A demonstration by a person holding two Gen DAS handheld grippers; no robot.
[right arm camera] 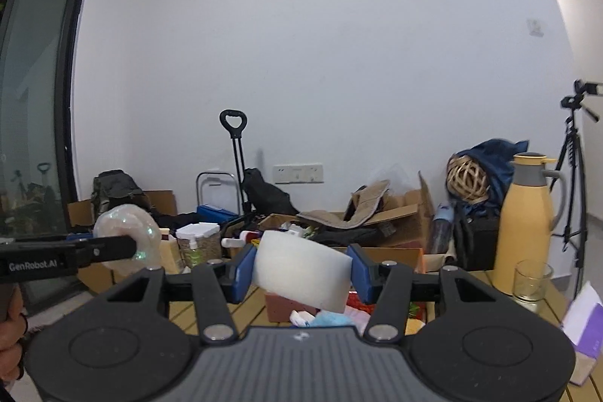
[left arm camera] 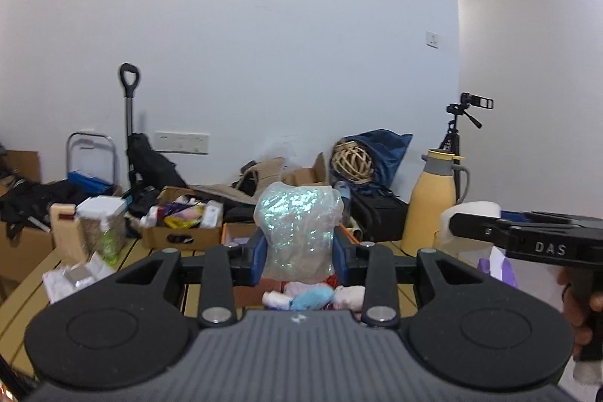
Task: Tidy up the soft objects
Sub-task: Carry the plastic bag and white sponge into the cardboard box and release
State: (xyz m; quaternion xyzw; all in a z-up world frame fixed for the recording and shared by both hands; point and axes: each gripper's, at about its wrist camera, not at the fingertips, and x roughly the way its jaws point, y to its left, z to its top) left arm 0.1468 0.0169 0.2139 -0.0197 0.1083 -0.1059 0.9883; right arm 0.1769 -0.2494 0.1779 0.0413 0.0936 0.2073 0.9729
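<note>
Lettering "DAS" marks right hand-held gripper; "GenRobot.AI" marks left hand-held gripper.

a thermos stands right of the cardboard boxes, a tripod seemingly behind it.

Two matte black grippers. Left gripper: ribbed grey housing at bottom centre with a small white logo, round black discs at lower left and lower right, slim linkage bars pinned with silver screws, blue fingers. Right gripper: same build, same blue fingers. White lettering along each side bar: "DAS" at right edge of left view, "GenRobot.AI" at left edge of right view.
</note>
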